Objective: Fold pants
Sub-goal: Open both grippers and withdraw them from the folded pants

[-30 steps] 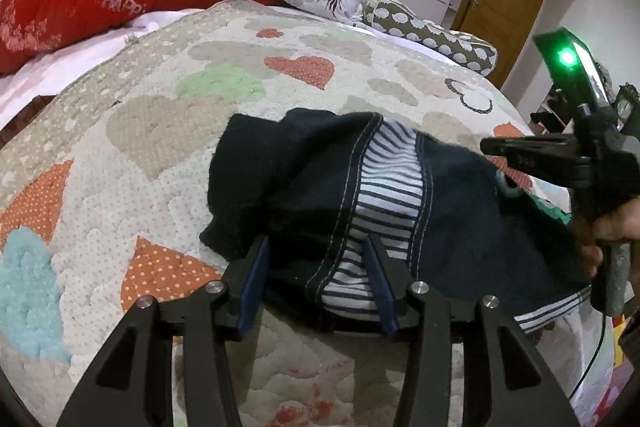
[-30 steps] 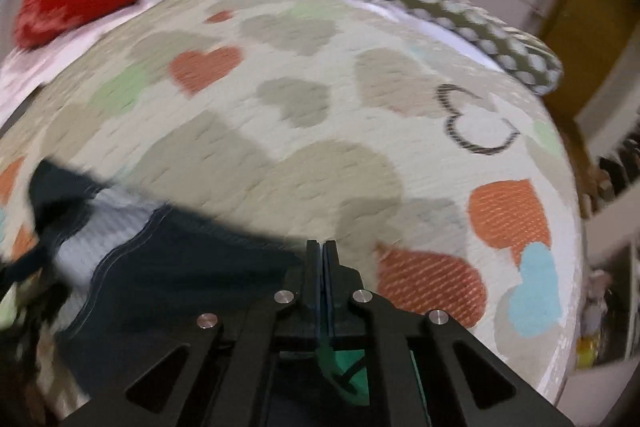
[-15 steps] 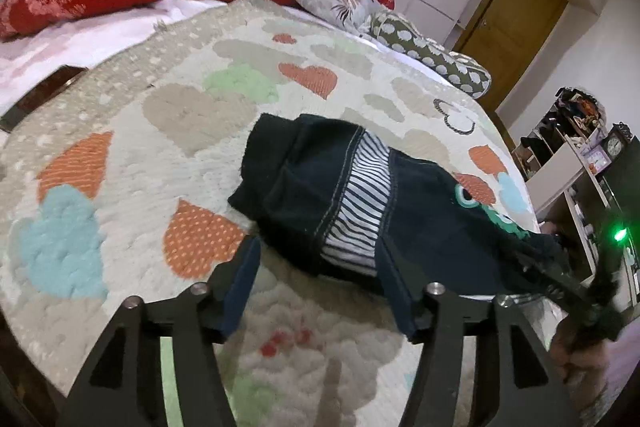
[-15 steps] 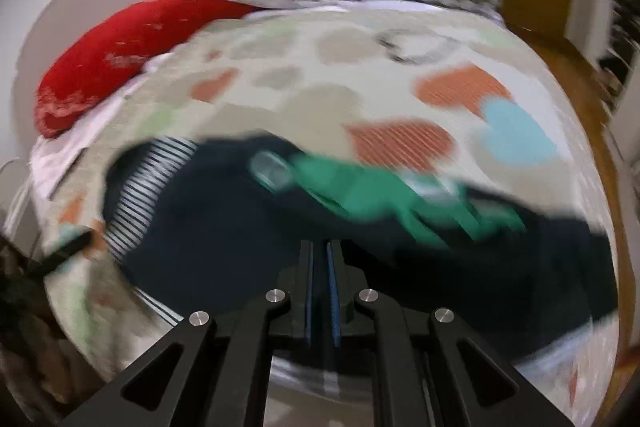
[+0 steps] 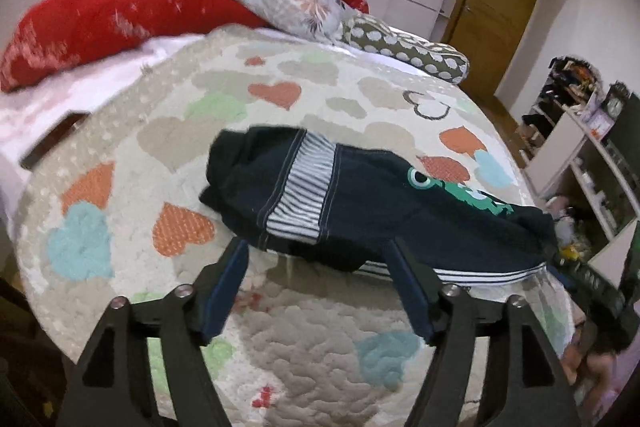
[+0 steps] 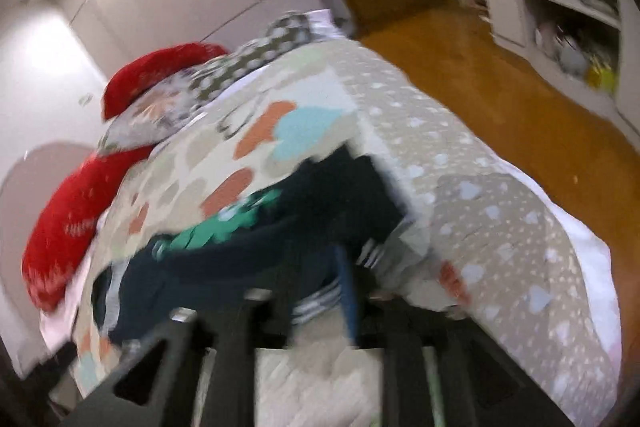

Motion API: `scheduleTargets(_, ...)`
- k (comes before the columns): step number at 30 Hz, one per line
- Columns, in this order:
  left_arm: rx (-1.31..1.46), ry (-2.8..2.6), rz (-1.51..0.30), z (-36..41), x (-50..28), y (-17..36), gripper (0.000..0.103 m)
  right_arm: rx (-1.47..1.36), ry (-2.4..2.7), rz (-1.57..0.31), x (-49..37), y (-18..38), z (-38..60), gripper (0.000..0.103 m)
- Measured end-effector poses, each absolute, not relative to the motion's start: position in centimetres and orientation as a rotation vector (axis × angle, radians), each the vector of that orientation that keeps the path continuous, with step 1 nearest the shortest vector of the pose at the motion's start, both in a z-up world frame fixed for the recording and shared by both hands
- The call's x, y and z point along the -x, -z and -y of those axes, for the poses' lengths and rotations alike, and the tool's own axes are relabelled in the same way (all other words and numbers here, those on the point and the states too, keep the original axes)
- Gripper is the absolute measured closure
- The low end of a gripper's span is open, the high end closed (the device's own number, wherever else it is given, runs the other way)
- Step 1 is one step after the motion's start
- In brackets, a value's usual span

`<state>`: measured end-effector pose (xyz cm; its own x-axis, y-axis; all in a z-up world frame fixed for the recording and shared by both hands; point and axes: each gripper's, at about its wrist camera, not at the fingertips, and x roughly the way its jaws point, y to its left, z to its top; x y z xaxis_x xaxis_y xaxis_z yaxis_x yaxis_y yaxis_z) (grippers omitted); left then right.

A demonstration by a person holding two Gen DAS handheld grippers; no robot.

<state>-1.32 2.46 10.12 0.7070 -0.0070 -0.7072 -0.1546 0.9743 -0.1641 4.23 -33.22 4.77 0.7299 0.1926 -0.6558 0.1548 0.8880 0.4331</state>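
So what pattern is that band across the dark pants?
The band on the pants has thin dark-and-white stripes, clearest in the left wrist view.

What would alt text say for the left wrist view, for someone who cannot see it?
Dark navy pants with a striped panel and green cartoon print lie folded on a heart-patterned quilted bedspread. The left tongs stand open just in front of them, touching nothing. Red pillows sit behind.
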Motion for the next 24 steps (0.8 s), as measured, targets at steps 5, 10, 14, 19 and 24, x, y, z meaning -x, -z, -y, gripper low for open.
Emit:
scheduleTargets(5,0.145,-0.189,-0.714,-1.6,2.4,-12.0,0.014,-0.371,-0.07,-0.861,-3.1,-2.5,28.7,0.052)
scheduleTargets(10,0.121,-0.207,-0.711,-1.6,2.6,-12.7,0.014,-0.238,-0.028,-0.856,-2.6,-0.4,26.3,0.043)
scheduleTargets(14,0.094,-0.194,-0.735,-1.0,2.4,-12.2,0.014,-0.246,-0.056,-0.844,-2.5,-0.1,26.0,0.03)
scheduleTargets(19,0.06,-0.182,-0.754,-0.2,2.4,-11.7,0.014,-0.234,-0.055,-0.821,-2.3,0.0,25.9,0.026)
scheduleTargets(24,0.048,-0.182,-0.772,-0.1,2.1,-11.4,0.014,-0.204,-0.059,-0.814,-2.3,0.1,25.3,0.022)
